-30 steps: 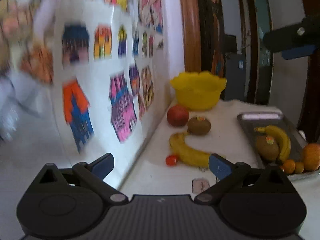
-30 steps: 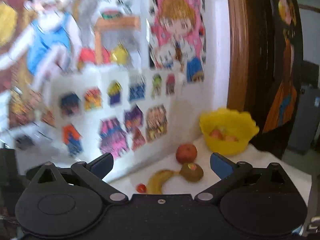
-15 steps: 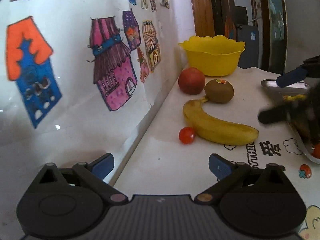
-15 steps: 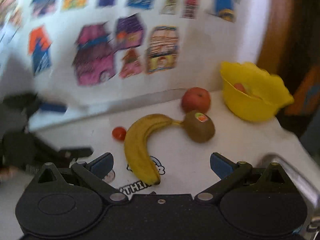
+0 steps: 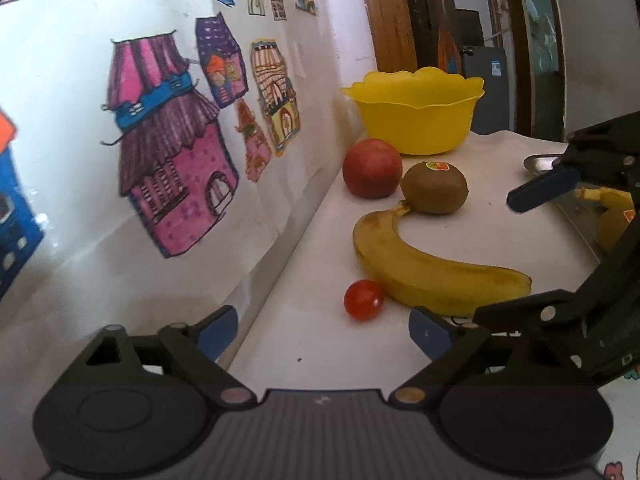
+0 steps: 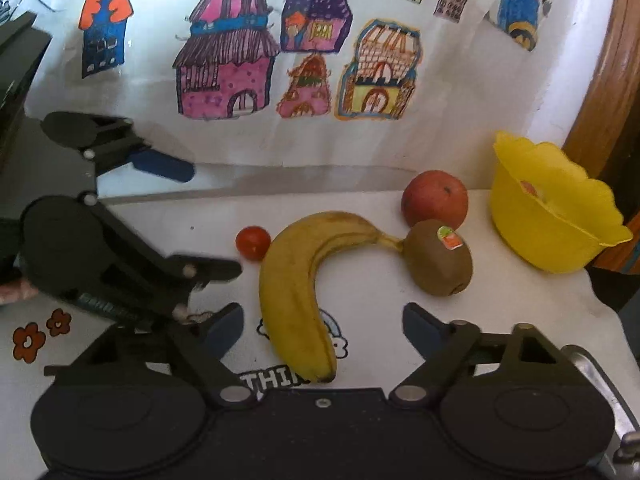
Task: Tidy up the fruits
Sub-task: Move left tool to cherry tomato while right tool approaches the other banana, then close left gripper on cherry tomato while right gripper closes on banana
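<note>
A yellow banana (image 5: 432, 270) (image 6: 298, 280) lies on the white table, its stem touching a brown kiwi (image 5: 435, 188) (image 6: 438, 258). A red apple (image 5: 372, 168) (image 6: 435, 199) sits behind them and a small red cherry tomato (image 5: 363, 300) (image 6: 253, 242) lies beside the banana. A yellow bowl (image 5: 416, 116) (image 6: 552, 220) with fruit inside stands at the far end. My left gripper (image 5: 322, 330) is open and empty, close to the tomato. My right gripper (image 6: 322, 326) is open and empty, straddling the banana's near end.
A wall with coloured house drawings (image 5: 172, 148) (image 6: 228, 68) borders the table. A metal tray (image 5: 576, 200) (image 6: 596, 376) holding a banana and other fruit sits at the right. The right gripper's blue fingertips (image 5: 540, 190) show in the left wrist view.
Both grippers have come down from facing the wall and moved close to the fruit. The right gripper now reaches over the banana; the left has neared the tomato.
</note>
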